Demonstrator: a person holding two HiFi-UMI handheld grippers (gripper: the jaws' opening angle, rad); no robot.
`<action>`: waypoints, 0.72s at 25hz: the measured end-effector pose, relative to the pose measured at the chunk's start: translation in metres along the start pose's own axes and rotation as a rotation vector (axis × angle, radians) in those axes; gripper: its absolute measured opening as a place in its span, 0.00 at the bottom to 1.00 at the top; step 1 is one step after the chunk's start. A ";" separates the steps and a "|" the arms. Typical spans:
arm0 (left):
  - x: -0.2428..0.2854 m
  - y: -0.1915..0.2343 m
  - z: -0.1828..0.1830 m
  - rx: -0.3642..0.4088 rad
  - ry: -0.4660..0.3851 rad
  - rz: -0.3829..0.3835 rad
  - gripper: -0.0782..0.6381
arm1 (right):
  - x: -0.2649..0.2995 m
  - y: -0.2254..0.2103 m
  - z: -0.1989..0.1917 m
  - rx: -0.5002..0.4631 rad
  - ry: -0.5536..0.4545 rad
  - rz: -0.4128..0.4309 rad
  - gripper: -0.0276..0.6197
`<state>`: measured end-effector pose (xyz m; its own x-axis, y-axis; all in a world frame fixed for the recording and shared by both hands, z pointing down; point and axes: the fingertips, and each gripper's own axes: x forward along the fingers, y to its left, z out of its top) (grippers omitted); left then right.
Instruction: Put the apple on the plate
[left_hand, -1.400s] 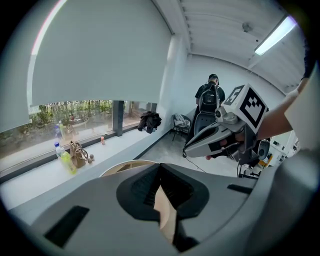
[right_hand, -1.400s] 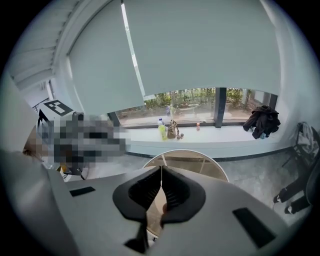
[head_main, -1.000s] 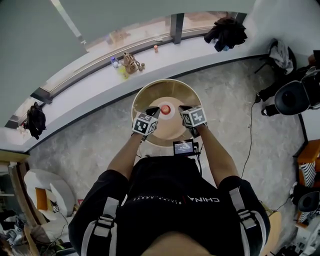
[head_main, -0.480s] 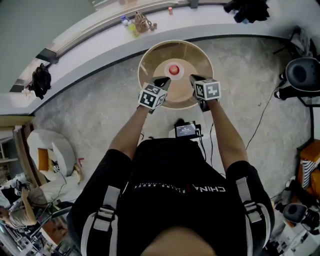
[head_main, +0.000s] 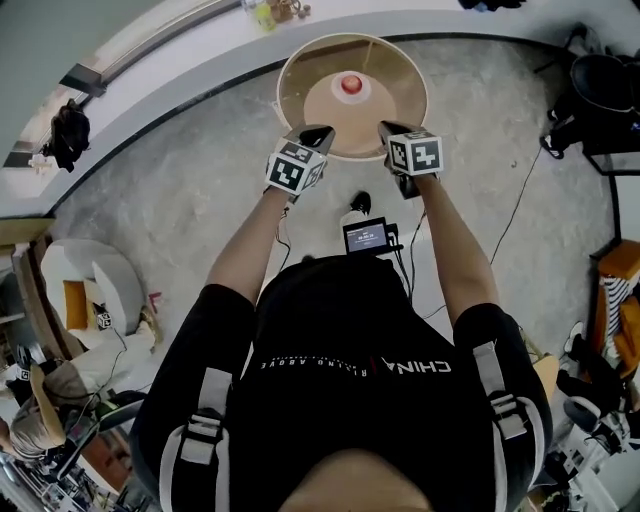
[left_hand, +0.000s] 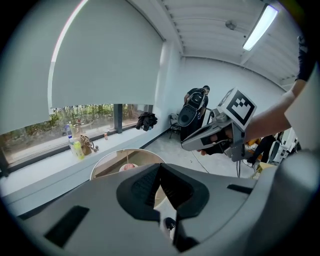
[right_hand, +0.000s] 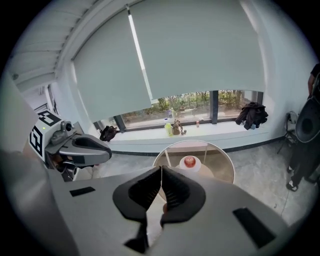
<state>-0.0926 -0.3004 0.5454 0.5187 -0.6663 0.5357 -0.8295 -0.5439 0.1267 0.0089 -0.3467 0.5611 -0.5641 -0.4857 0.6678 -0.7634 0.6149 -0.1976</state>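
Note:
A red apple (head_main: 351, 83) sits on a small white plate (head_main: 362, 92) in the middle of the round wooden table (head_main: 292, 72). Both grippers hang short of the table's near rim, over the floor. My left gripper (head_main: 319, 133) is shut with nothing in it, and so is my right gripper (head_main: 389, 127). In the right gripper view the shut gripper (right_hand: 161, 172) points at the apple (right_hand: 190, 161) on its plate (right_hand: 183, 165), with the left gripper (right_hand: 82, 145) alongside. The left gripper view shows its shut gripper (left_hand: 159, 170), the table (left_hand: 107, 160) beyond and the right gripper (left_hand: 202, 141).
A long window sill (right_hand: 220, 131) behind the table carries bottles, a small bag (right_hand: 175, 127) and dark clothes (right_hand: 252, 114). A small screen device (head_main: 367, 236) with cables lies on the floor between me and the table. A black chair (head_main: 600, 85) stands at the right.
Both grippers have drawn back from over the table to outside its near rim. The table with the apple has slid to the top of the head view. Both grippers stayed shut.

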 end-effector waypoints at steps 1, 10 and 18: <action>-0.015 -0.006 -0.015 -0.002 0.002 0.001 0.13 | -0.007 0.017 -0.011 -0.013 -0.004 -0.003 0.09; -0.131 -0.061 -0.105 -0.010 0.013 -0.026 0.13 | -0.080 0.137 -0.097 -0.041 -0.008 -0.060 0.09; -0.143 -0.118 -0.108 -0.018 -0.021 -0.061 0.13 | -0.130 0.140 -0.127 -0.099 -0.001 -0.110 0.09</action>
<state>-0.0915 -0.0859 0.5442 0.5729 -0.6427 0.5086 -0.7996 -0.5747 0.1743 0.0153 -0.1187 0.5384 -0.4792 -0.5540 0.6808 -0.7858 0.6164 -0.0514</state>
